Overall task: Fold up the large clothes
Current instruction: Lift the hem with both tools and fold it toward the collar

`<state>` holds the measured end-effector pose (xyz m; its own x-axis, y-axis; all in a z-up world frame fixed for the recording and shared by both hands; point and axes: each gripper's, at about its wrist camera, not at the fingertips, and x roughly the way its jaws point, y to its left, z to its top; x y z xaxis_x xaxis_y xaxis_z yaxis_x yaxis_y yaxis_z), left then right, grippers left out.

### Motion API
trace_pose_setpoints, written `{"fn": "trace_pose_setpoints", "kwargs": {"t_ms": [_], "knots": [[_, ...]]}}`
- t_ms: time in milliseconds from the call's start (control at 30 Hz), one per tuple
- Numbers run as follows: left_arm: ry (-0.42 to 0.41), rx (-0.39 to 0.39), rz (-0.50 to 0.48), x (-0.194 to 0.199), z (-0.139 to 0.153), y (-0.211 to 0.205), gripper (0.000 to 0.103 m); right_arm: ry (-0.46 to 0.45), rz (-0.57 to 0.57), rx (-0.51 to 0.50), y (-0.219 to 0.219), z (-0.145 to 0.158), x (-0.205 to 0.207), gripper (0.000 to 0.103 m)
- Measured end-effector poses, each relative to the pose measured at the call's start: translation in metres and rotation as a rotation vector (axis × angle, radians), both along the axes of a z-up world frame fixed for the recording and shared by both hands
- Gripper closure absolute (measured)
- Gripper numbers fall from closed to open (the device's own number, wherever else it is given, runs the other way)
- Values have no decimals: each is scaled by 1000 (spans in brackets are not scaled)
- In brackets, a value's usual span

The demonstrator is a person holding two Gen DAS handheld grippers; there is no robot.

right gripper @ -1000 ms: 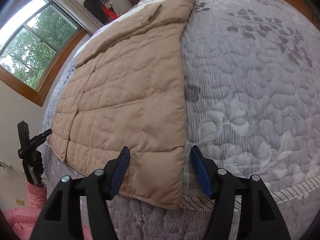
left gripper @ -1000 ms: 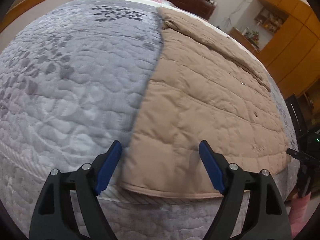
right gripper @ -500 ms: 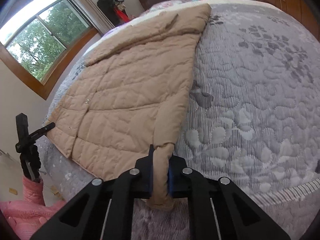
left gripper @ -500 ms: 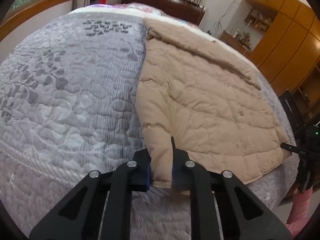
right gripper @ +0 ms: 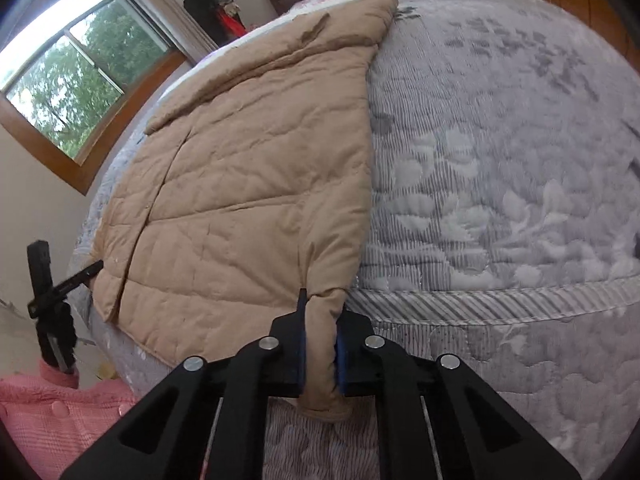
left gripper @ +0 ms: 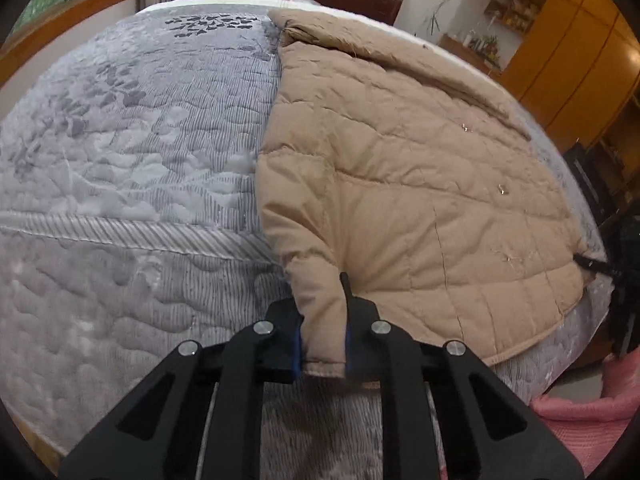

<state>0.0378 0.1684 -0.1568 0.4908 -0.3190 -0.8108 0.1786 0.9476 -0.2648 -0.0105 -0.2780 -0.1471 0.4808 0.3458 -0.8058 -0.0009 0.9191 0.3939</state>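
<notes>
One tan quilted jacket lies spread flat on the bed, which is covered by a grey patterned quilt. Two tools grip its near hem: the left tool and the right tool are each clamped narrow on a bunched corner. A pink garment lies beside the bed, and a black stand touches the jacket's far corner.
</notes>
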Motion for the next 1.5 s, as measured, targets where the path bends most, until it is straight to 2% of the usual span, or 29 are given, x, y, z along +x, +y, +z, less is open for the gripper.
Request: {"fn": "trace_pose_setpoints", "kwargs": {"t_ms": [233,333,500,667,833,933,1167,1267,1333,1500], "knots": [[-10,8,-3,-1,8,-1,90,-13,-10,26,-5,1,-2,92],[-32,-2,-7,-4,18,0,90,-44,-13,46,-10,13,-8,92],[-114,-66,-22,-5,54,2,90,-117,-2,52,-13,45,-9,92],[-196,-73,-44,16,91,-8,90,-182,27,32,-17,87,13,92],[-227,-68,-41,64,115,-18,90,-190,57,13,-20,116,60,92],[-227,-89,-36,108,130,-25,90,-167,65,22,-25,127,97,92],[-257,-46,0,198,151,-45,90,-120,39,53,-41,146,178,92],[-247,-39,27,238,150,-50,90,-109,19,75,-50,151,212,92],[-211,-51,55,267,142,-51,90,-96,4,82,-55,149,234,92],[-138,-56,97,327,118,-50,90,-30,-29,110,-67,129,289,92]]}}
